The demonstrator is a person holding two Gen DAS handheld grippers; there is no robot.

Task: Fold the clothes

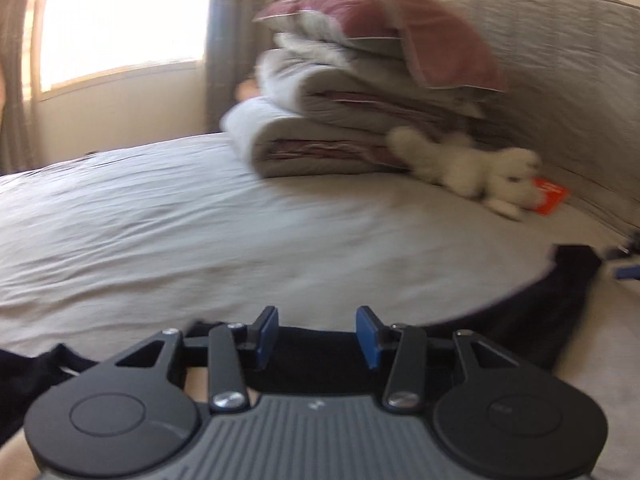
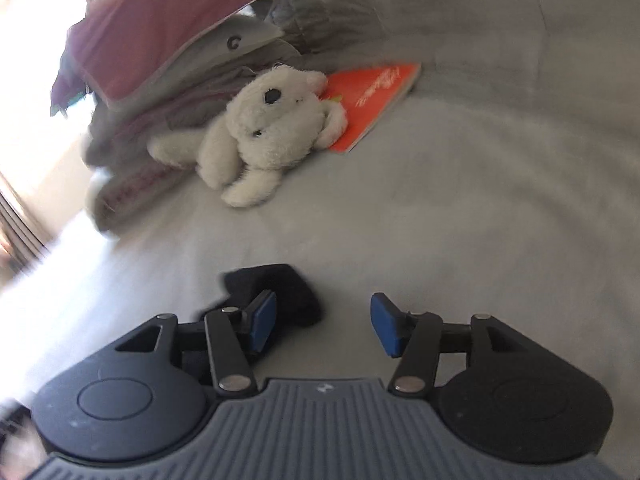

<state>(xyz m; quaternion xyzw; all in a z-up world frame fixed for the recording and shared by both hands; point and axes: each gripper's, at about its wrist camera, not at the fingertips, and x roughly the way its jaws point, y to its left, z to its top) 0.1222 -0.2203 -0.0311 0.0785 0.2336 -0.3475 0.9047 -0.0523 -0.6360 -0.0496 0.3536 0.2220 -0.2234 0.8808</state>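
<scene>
Your left gripper [image 1: 316, 336]: jaws spread, nothing pinched; dark garment [image 1: 552, 312] lies on bed [image 1: 200, 232] just beneath and beyond its blue pads. Your right gripper [image 2: 324, 324]: jaws spread, empty; corner of dark garment [image 2: 280, 288] sits on sheet beside its left pad, whether touching you cannot tell. Farther up bed: stack of folded bedding [image 1: 340, 128] with maroon piece on top, white plush toy [image 2: 272, 128] leaning against it, orange booklet [image 2: 372, 96] partly under toy. Window [image 1: 120, 20] bright behind. Both views motion-blurred.
</scene>
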